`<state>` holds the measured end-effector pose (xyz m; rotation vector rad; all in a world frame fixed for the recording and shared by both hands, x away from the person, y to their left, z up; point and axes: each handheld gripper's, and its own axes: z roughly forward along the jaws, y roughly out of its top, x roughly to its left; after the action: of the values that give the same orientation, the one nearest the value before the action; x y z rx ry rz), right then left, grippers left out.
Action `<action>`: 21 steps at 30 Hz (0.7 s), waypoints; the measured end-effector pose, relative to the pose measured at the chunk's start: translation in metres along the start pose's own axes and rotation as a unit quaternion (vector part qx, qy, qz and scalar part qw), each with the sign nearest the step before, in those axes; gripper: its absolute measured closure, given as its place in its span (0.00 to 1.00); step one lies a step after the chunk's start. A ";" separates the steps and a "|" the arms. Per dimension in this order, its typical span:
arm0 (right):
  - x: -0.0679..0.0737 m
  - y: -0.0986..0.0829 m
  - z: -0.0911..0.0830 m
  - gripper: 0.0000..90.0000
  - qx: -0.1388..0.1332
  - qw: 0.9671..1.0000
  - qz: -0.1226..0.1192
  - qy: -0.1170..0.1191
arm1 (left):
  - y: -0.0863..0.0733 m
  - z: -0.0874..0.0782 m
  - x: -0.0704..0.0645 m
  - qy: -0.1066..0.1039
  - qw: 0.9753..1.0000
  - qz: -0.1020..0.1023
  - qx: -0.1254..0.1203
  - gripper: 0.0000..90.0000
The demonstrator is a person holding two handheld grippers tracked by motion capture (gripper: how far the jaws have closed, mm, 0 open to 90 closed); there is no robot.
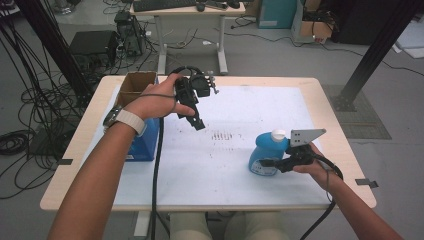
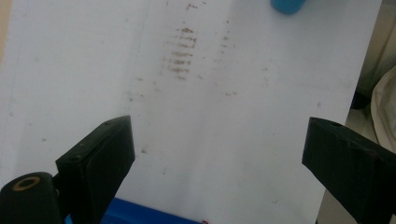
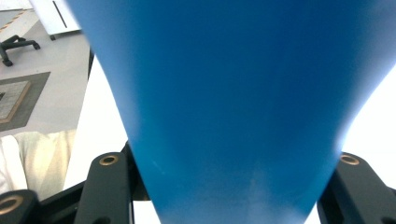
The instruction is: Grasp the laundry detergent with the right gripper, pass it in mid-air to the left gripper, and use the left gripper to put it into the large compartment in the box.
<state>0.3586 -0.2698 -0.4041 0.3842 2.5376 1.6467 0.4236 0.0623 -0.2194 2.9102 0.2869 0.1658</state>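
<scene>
Right hand-held gripper [image 1: 270, 162] clamps the capped blue bottle [image 1: 267, 152] standing upright.

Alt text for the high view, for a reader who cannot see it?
The right gripper clasps a blue bottle with a white cap on a white-topped table. The left gripper hangs open above the table, near a cardboard box.
</scene>
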 end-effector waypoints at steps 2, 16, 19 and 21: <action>0.000 0.000 -0.001 0.47 0.003 1.000 -0.003 -0.001 | -0.001 -0.002 0.001 0.000 1.000 -0.005 -0.001 0.09; -0.002 0.008 -0.002 0.48 -0.001 1.000 0.008 0.009 | 0.003 -0.022 -0.006 0.005 1.000 -0.012 -0.011 0.09; 0.000 0.015 -0.004 0.48 -0.001 1.000 0.020 0.016 | 0.006 -0.026 -0.009 0.007 1.000 -0.011 -0.015 0.09; 0.001 0.020 -0.005 0.48 0.000 1.000 0.017 0.019 | 0.008 -0.029 -0.010 0.007 1.000 -0.011 -0.015 0.09</action>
<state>0.3598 -0.2665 -0.3834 0.4015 2.5736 1.6809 0.4113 0.0580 -0.1904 2.8758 0.3169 0.1868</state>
